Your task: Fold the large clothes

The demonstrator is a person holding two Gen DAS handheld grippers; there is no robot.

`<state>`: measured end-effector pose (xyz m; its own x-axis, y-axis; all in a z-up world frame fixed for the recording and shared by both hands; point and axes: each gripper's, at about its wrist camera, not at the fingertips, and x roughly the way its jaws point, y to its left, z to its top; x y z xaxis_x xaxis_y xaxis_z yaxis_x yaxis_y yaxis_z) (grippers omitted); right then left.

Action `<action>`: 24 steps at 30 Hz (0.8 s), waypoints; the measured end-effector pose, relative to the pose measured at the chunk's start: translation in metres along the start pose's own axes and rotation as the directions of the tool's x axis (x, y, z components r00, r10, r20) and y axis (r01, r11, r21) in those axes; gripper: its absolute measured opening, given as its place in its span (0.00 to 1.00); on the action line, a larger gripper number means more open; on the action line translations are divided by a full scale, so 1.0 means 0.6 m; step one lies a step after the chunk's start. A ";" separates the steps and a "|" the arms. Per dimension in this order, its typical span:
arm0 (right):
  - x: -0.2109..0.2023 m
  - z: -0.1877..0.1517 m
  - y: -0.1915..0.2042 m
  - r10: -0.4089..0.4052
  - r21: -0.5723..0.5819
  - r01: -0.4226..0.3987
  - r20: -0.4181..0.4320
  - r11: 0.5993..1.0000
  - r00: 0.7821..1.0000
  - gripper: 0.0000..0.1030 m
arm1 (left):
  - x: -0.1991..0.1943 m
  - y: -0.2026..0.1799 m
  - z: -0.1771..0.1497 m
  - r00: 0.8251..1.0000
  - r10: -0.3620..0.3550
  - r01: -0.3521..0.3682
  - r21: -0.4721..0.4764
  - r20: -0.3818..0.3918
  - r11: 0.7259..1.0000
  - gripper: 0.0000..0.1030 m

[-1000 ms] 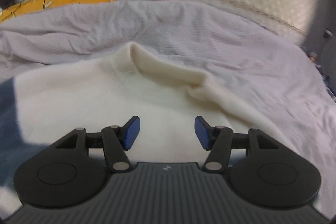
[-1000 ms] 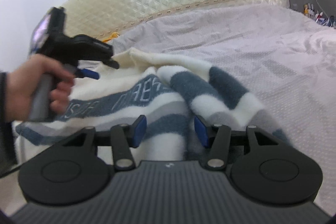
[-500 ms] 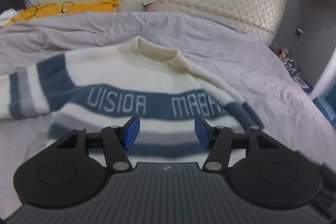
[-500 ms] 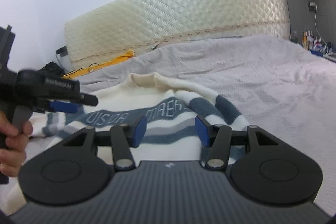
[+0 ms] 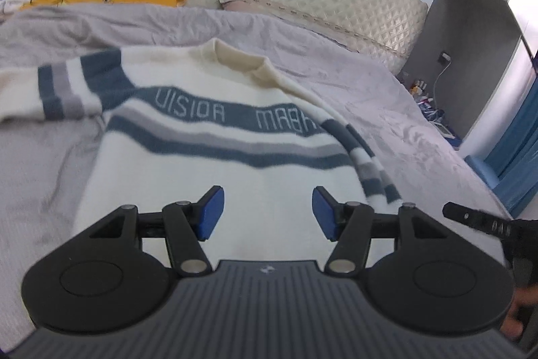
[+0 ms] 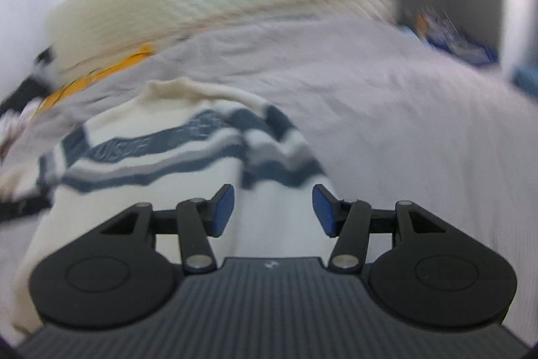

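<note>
Two open tools hover over a fuzzy striped sweater (image 5: 215, 177).

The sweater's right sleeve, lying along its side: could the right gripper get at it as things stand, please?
Probably yes. The right gripper is open and holds nothing, and the sleeve lies just ahead of its fingers on the sweater, with nothing between them. The view is blurred, though.

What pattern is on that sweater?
Cream sweater with blue and grey stripes and lettering; clearest in the left wrist view.
</note>
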<state>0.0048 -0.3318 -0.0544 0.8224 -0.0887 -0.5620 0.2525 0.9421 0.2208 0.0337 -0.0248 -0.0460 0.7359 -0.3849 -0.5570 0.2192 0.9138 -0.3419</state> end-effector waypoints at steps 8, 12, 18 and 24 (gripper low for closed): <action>0.029 -0.028 -0.104 -0.093 0.336 0.132 -0.130 0.933 0.987 0.76 | 0.016 0.014 -0.022 0.999 -0.030 0.030 -0.002 -0.045 1.000 0.62; 0.058 -0.064 -0.138 -0.002 0.539 0.106 -0.190 0.835 0.982 0.75 | 0.015 0.004 -0.030 0.995 -0.096 0.096 0.028 -0.002 0.995 0.62; 0.084 -0.099 -0.144 0.041 0.643 0.115 -0.223 0.757 0.974 0.75 | 0.015 -0.020 -0.040 0.991 -0.134 0.133 0.069 0.010 0.989 0.62; 0.106 -0.106 -0.111 0.061 0.553 0.103 -0.271 0.827 0.961 0.69 | 0.036 -0.022 -0.052 0.993 -0.116 0.118 0.062 -0.032 0.991 0.62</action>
<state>0.0078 -0.3795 -0.1553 0.6675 0.0601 -0.7422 0.5756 0.5907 0.5655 0.0267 -0.0495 -0.0772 0.6846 -0.4925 -0.5374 0.3440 0.8682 -0.3575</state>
